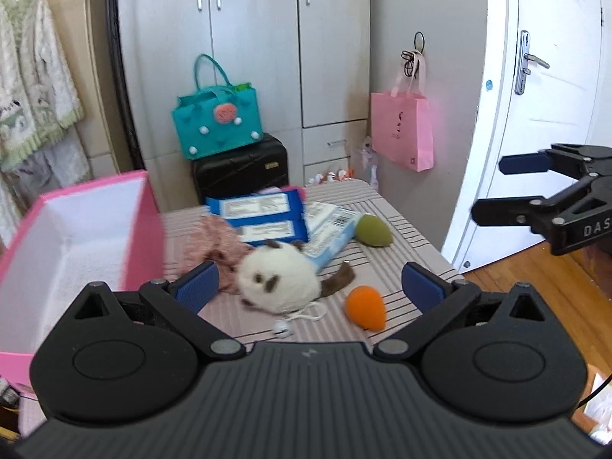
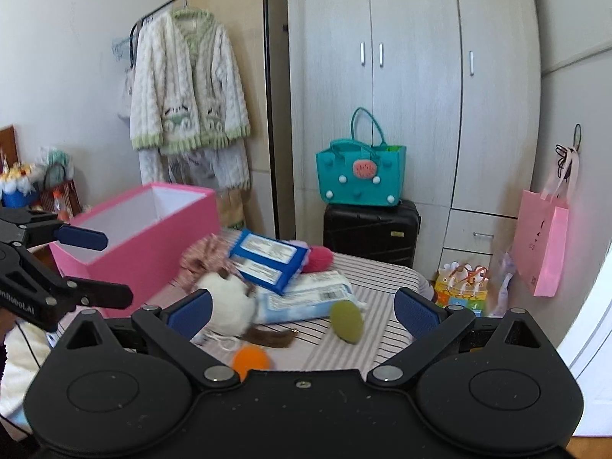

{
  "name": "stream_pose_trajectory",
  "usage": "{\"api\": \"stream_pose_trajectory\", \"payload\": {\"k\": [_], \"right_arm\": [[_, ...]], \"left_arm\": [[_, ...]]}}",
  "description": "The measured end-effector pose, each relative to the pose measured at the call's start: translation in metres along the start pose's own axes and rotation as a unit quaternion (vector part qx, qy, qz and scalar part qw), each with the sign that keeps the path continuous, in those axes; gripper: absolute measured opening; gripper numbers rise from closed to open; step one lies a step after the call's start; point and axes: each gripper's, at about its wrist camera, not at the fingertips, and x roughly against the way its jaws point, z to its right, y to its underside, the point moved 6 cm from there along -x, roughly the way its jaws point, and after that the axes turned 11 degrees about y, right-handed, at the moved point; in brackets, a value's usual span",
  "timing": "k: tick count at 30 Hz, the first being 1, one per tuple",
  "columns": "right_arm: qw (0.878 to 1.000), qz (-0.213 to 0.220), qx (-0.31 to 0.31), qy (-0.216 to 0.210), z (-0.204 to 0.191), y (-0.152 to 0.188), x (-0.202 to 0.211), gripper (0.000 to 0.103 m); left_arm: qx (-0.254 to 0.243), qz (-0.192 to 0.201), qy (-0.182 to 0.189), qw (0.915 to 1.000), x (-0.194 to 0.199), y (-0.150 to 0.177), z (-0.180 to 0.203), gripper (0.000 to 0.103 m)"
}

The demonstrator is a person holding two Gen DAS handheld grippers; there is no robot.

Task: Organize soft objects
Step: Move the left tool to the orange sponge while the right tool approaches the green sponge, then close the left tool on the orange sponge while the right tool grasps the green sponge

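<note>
We see a bed (image 1: 401,237) with a striped cover, bearing the soft things; at its left side stands an open pink box (image 1: 76,229), white inside, its near wall touching the cover; behind the bed a black suitcase (image 2: 371,229) carries a teal felt bag (image 2: 359,179), and a pink paper bag (image 1: 403,130) hangs on the wall to the right; on the cover, largest first, we find a pale blue pack (image 2: 306,298) lying flat, two dark blue packs (image 1: 260,218) stacked partly over it, a crumpled pink cloth (image 1: 218,241) between the box and the packs, and a white plush toy (image 1: 279,279) with brown patches and a brown tail, touching the pale pack's near corner; a bright pink fluffy ball (image 2: 319,258) shows just behind the dark blue packs in the right wrist view; a green egg-shaped sponge (image 1: 375,231) lies at the pale pack's right end, and an orange egg-shaped sponge (image 1: 365,306) rests apart, near the toy's tail; the left tongs (image 1: 310,287) hang above the near edge with fingers spread wide on either side of the toy, holding nothing; the right tongs (image 2: 302,310) are likewise wide apart and empty, held beside the bed, to the right of the left tongs.
</note>
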Motion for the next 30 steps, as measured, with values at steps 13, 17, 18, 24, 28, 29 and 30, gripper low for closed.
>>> {"api": "stream_pose_trajectory", "payload": {"k": [13, 17, 18, 24, 28, 29, 30], "right_arm": [[0.996, -0.039, -0.009, -0.076, 0.023, 0.018, -0.066, 0.095], [0.996, -0.049, 0.000, -0.079, 0.026, 0.026, -0.085, 0.095], [0.995, -0.051, 0.002, -0.083, 0.026, 0.028, -0.090, 0.095], [0.991, -0.070, 0.002, -0.110, 0.027, 0.037, -0.122, 0.090], [0.990, -0.080, 0.015, -0.116, 0.025, 0.043, -0.143, 0.085], [0.990, -0.085, 0.017, -0.115, 0.024, 0.045, -0.149, 0.084], [0.989, -0.091, 0.019, -0.113, 0.024, 0.047, -0.155, 0.082]], "left_arm": [[0.021, -0.075, 0.045, 0.9959, -0.091, 0.038, 0.031, 0.091], [0.035, -0.092, 0.050, 0.9939, -0.106, 0.044, 0.031, 0.086], [0.037, -0.095, 0.047, 0.9936, -0.109, 0.045, 0.030, 0.082], [0.047, -0.105, 0.027, 0.9929, -0.120, 0.047, 0.020, 0.063], [0.050, -0.114, 0.021, 0.9920, -0.127, 0.048, 0.016, 0.051], [0.053, -0.118, 0.021, 0.9914, -0.129, 0.048, 0.015, 0.046], [0.056, -0.119, 0.022, 0.9910, -0.129, 0.049, 0.015, 0.045]]}}
